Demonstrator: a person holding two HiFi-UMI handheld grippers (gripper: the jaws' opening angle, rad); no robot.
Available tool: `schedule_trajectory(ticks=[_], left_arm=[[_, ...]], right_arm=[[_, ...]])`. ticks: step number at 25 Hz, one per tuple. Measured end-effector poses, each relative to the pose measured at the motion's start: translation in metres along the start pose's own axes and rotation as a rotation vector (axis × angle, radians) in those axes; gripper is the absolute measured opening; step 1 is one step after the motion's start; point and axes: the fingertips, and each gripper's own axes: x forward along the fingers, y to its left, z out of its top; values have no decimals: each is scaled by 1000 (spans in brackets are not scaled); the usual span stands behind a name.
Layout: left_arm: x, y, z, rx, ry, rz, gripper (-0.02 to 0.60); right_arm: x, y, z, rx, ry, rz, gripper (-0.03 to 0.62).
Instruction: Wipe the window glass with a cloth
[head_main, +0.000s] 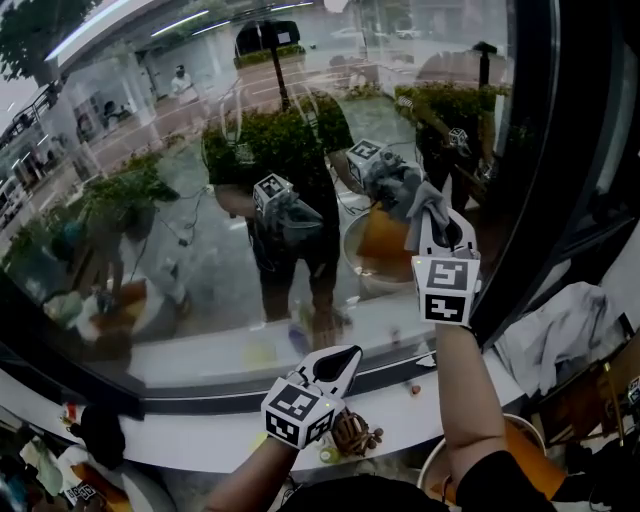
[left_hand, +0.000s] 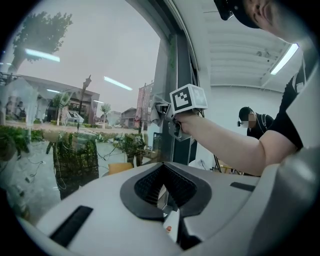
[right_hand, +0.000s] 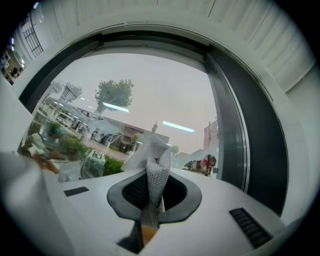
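While the right gripper (head_main: 443, 235) is raised to the window glass (head_main: 180, 200), its jaws are clenched on a grey cloth (head_main: 424, 205). The cloth bunches out past the jaw tips and appears to meet the pane near the dark window frame (head_main: 540, 150). The left gripper (head_main: 340, 365) hangs low over the white ledge (head_main: 200, 435), jaws drawn together with nothing between them, just beside a small brown object (head_main: 355, 435).

Findings on risk:

1. Grip on the cloth is narrow. Only a folded strip sits between the jaws, and the bulk is loose ahead of them. Drag across the glass could pull the strip free and drop the cloth onto the ledge.
2. Padding at the tips is thin. If the gripper is pressed in too steeply, hard jaw ends rather than fabric may contact the pane, giving scratches or streaks.
3. Work is close to the frame. A stroke toward that side could catch the loose fold on the frame edge and leave a strip unwiped.
4. The idle left gripper is near the small item on the ledge; a careless shift could knock it off.
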Motion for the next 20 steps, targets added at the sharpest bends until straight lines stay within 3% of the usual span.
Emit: schedule_trajectory(ticks=[6, 13, 20], left_arm=[[-6, -7, -4, -15, 13, 29, 8], [-47, 5, -11, -42, 25, 117, 8], [-100, 3, -30, -41, 1, 181, 8]], right_arm=[[-2, -3, -4, 2, 3, 27, 41], [-8, 6, -4, 44, -8, 44, 41], [-57, 59, -7, 176, -30, 173, 41]])
